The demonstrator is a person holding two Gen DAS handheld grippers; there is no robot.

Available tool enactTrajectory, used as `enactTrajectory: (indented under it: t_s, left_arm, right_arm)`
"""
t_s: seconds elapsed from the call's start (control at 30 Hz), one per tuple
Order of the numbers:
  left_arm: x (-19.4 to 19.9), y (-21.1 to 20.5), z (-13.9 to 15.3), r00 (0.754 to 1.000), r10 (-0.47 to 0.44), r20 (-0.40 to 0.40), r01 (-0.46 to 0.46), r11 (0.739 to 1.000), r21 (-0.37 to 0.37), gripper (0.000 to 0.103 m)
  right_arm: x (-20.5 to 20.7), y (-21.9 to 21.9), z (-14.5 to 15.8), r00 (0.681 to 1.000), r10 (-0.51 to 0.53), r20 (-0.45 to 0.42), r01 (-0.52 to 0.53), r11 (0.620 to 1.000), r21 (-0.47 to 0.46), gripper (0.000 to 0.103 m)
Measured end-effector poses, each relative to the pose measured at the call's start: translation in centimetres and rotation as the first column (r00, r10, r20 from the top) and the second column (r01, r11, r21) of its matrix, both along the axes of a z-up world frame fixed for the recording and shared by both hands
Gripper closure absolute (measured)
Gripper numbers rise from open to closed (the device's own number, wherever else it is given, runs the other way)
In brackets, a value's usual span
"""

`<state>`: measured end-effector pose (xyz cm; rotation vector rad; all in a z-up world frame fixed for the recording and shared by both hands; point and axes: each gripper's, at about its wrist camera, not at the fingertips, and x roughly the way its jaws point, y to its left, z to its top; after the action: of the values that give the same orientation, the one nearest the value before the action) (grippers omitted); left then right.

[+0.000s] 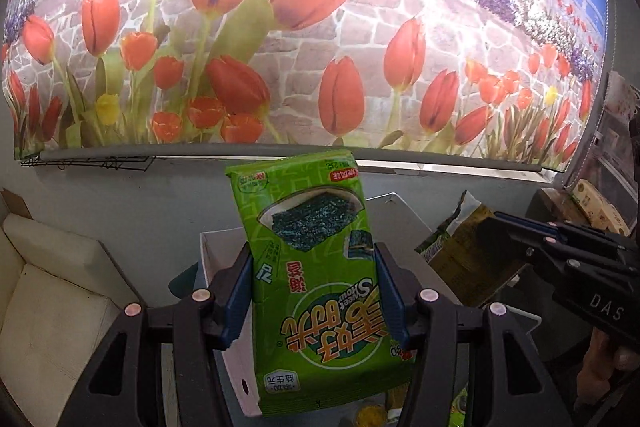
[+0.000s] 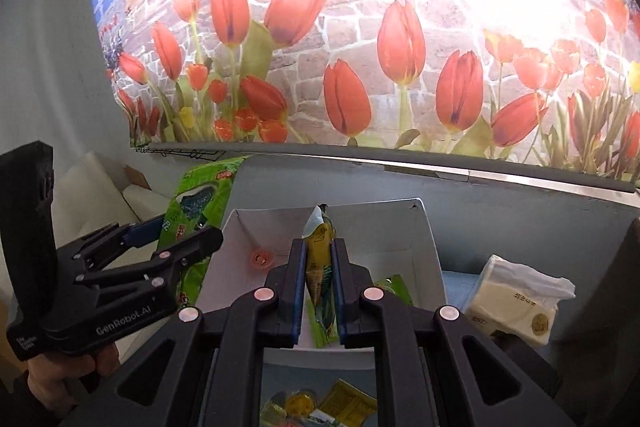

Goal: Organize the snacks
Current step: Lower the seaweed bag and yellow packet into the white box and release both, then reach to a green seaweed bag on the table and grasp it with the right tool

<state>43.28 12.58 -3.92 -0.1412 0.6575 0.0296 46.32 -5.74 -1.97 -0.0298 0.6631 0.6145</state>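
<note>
My left gripper point(image 1: 312, 259) is shut on a green seaweed snack packet point(image 1: 316, 267), held flat-on and upright above the white box point(image 1: 206, 247). It also shows in the right wrist view point(image 2: 172, 239) with the green packet point(image 2: 200, 199) at the box's left side. My right gripper point(image 2: 319, 247) is shut on a yellow-green snack packet point(image 2: 319, 259), held edge-on over the open white box point(image 2: 420, 227). In the left wrist view the right gripper point(image 1: 492, 223) holds that darker packet point(image 1: 464, 247) at the right.
The white box holds a green packet point(image 2: 394, 287) and a small pink item point(image 2: 262, 259). Loose yellow snacks point(image 2: 320, 403) lie on the blue surface below. A tissue pack point(image 2: 516, 303) sits right. A cream sofa point(image 1: 52, 307) is left. A tulip mural point(image 1: 320, 47) fills the wall.
</note>
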Motion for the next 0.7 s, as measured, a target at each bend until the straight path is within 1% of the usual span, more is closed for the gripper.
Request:
enactTrajectory:
  t_s: [0.13,0.23,0.3,0.37,0.4,0.43,0.47,0.5,0.53,0.6,0.63,0.7]
  left_arm:
    - [2.4,0.6,-2.4,0.998,0.016,-0.057,-0.015,1.0,0.017,0.039]
    - [3.1,0.9,-3.9,0.997,0.021,-0.08,-0.019,0.999,0.031,0.037]
    - [3.2,0.7,-4.6,0.995,0.02,-0.093,-0.017,0.999,0.032,0.033]
    - [3.6,0.6,-5.2,0.994,0.008,-0.105,-0.005,1.0,0.031,0.026]
    - [3.7,0.5,-5.4,0.994,0.006,-0.113,-0.003,1.0,0.031,0.022]
    - [3.9,0.4,-5.4,0.992,0.001,-0.123,0.003,1.0,0.03,0.01]
    - [3.9,0.3,-5.6,0.992,0.002,-0.129,0.002,1.0,0.03,0.0]
    - [3.8,0.1,-5.6,0.992,0.005,-0.128,0.0,0.999,0.039,0.0]
    - [3.7,0.1,-5.5,0.993,0.0,-0.122,0.005,0.999,0.044,0.0]
    - [3.5,0.2,-5.4,0.992,0.003,-0.126,0.003,0.999,0.049,0.0]
    - [3.5,0.3,-5.4,0.991,-0.003,-0.136,0.008,0.999,0.039,0.0]
    - [3.1,0.3,-5.0,0.99,0.004,-0.138,0.002,0.999,0.04,0.0]
  right_arm:
    - [3.1,1.4,-0.9,0.999,-0.029,-0.015,0.029,1.0,-0.01,0.09]
    - [4.1,2.0,-1.7,0.999,-0.039,-0.024,0.037,0.998,-0.048,0.09]
    - [4.5,2.1,-2.1,0.999,-0.039,-0.026,0.038,0.998,-0.054,0.09]
    - [4.8,1.9,-2.6,0.998,-0.042,-0.048,0.04,0.998,-0.05,0.09]
    - [5.0,1.8,-2.7,0.997,-0.046,-0.056,0.044,0.998,-0.05,0.088]
    - [5.0,1.7,-2.8,0.997,-0.054,-0.054,0.051,0.997,-0.053,0.083]
    - [5.0,1.5,-2.8,0.997,-0.062,-0.044,0.06,0.997,-0.055,0.063]
    - [4.9,1.2,-2.7,0.997,-0.078,-0.025,0.077,0.995,-0.057,0.036]
    - [4.8,0.7,-2.4,0.996,-0.092,-0.007,0.091,0.995,-0.043,0.029]
    - [4.5,-0.3,-1.6,0.996,-0.084,-0.012,0.084,0.996,0.005,0.028]
    - [4.3,-0.7,-1.2,0.996,-0.085,-0.021,0.085,0.996,0.015,0.028]
    - [3.5,-1.5,-0.5,0.996,-0.09,-0.008,0.09,0.996,0.026,0.028]
